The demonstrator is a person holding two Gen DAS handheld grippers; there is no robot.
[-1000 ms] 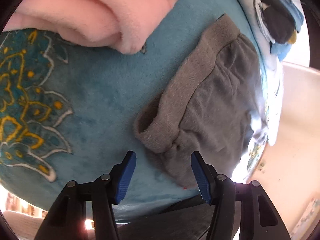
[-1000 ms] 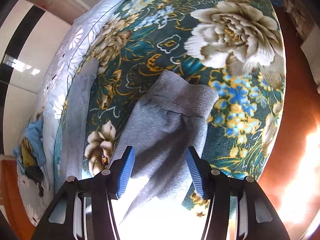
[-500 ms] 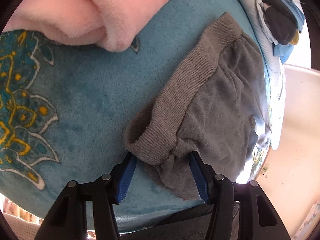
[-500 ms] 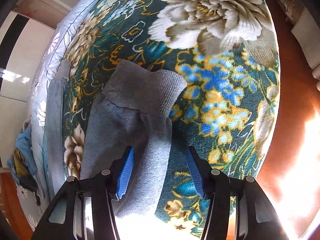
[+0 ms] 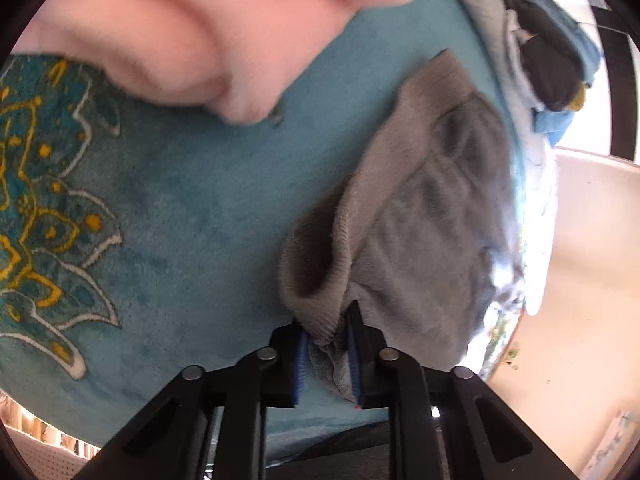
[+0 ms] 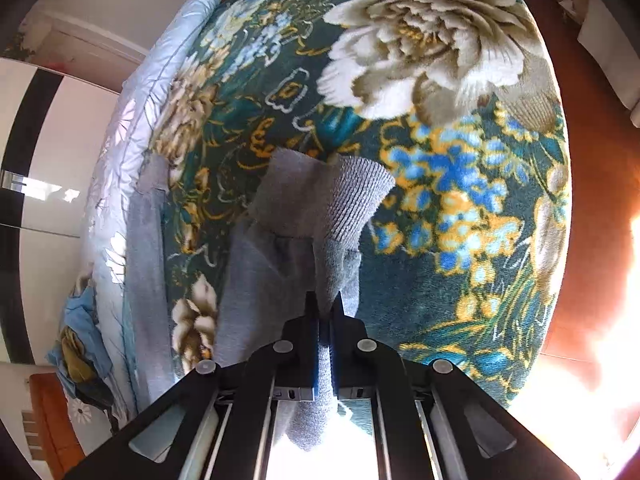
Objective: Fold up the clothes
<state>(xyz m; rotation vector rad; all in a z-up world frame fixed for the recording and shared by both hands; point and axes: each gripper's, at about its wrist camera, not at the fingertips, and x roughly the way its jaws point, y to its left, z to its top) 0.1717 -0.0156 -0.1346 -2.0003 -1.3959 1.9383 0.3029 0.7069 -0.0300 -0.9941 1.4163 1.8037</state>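
Observation:
A grey garment with ribbed cuffs lies on a teal floral blanket. In the left wrist view one grey leg [image 5: 432, 216] runs from the far right toward me, and my left gripper [image 5: 326, 320] is shut on its ribbed cuff [image 5: 316, 276] at the near end. In the right wrist view the other grey leg [image 6: 288, 240] lies on the blanket with its ribbed cuff [image 6: 352, 200] pointing away. My right gripper [image 6: 329, 304] is shut on the fabric just below that cuff.
A pink fleece garment [image 5: 192, 36] lies at the top of the left wrist view. A pile of dark and blue clothes [image 5: 552, 76] sits far right. The floral blanket [image 6: 440, 60] ends at a wooden edge [image 6: 592, 200]; a pale quilt [image 6: 128, 132] lies left.
Both grippers moved forward onto the grey garment and closed: the left on a ribbed cuff, the right on the fabric below the other cuff. Both were open a second ago.

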